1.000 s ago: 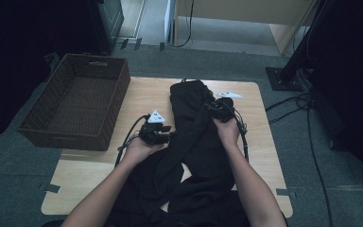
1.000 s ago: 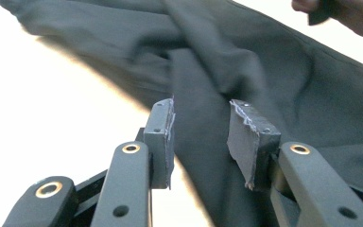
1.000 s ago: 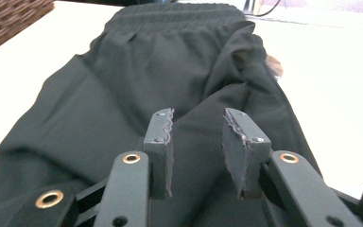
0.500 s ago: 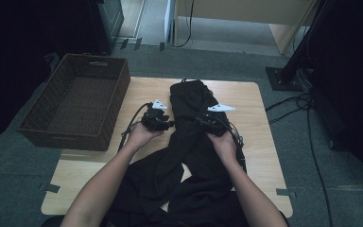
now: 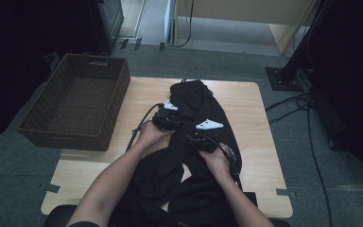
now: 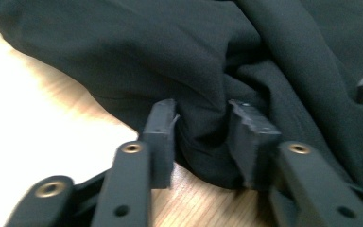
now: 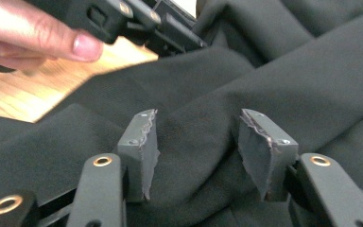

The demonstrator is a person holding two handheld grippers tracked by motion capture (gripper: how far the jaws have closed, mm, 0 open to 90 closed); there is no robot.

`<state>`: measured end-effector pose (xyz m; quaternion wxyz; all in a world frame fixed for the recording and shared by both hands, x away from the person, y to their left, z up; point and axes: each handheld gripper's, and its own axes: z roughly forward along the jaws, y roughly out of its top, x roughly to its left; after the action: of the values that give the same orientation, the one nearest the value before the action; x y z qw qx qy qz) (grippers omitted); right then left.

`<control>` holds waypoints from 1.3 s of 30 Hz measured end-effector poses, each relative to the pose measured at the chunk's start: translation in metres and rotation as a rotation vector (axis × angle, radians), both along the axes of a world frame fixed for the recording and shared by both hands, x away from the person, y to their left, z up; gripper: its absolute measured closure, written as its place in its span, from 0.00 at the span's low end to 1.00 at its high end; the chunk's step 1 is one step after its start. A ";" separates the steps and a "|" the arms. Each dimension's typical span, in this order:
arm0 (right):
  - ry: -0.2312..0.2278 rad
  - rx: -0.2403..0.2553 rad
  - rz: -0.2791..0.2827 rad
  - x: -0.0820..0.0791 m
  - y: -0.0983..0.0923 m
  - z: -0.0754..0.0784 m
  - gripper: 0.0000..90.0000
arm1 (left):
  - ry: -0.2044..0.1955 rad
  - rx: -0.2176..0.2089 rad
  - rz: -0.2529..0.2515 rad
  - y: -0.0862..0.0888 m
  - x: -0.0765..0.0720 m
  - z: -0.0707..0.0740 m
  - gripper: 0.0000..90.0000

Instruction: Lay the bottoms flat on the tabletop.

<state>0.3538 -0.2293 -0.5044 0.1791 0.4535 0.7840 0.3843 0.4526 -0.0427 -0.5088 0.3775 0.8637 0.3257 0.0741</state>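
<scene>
High view: black garment (image 5: 194, 142), prob. trousers, lies rumpled down the middle of the wooden surface (image 5: 255, 123), its lower part spilling off the near edge toward the person. Left hand-held gripper (image 5: 166, 119) sits at the garment's left edge, right hand-held gripper (image 5: 197, 140) on the cloth mid-way; both low, likely to pinch up fabric for a fold. Empty wicker basket (image 5: 75, 106) waits just left of the surface, prob. the drop-off.

Left gripper view: jaws have just been closing; a bunched fold of the garment's edge (image 6: 203, 142) sits between them, pads touching the fabric both sides, so it's holding cloth. Matte, soft, creased.

Right gripper view: jaws have just been opening, now moderately wide, pads (image 7: 144, 151) clear of the cloth beneath, nothing gripped. Left hand (image 7: 33, 35) visible beyond.
</scene>
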 end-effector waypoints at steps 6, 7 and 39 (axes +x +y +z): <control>0.012 -0.036 -0.015 0.002 -0.001 -0.011 0.80 | 0.037 -0.049 0.017 0.000 0.004 -0.004 0.96; 0.007 -0.041 -0.022 0.002 -0.002 -0.011 0.87 | 0.026 -0.036 0.014 0.001 0.004 -0.003 0.98; -0.082 0.060 -0.083 -0.007 -0.045 0.030 0.80 | -0.048 -0.049 0.134 0.051 0.016 0.027 0.84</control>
<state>0.3468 -0.2747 -0.4744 0.2132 0.4744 0.7447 0.4184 0.4682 0.0087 -0.4813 0.4003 0.8285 0.3753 0.1117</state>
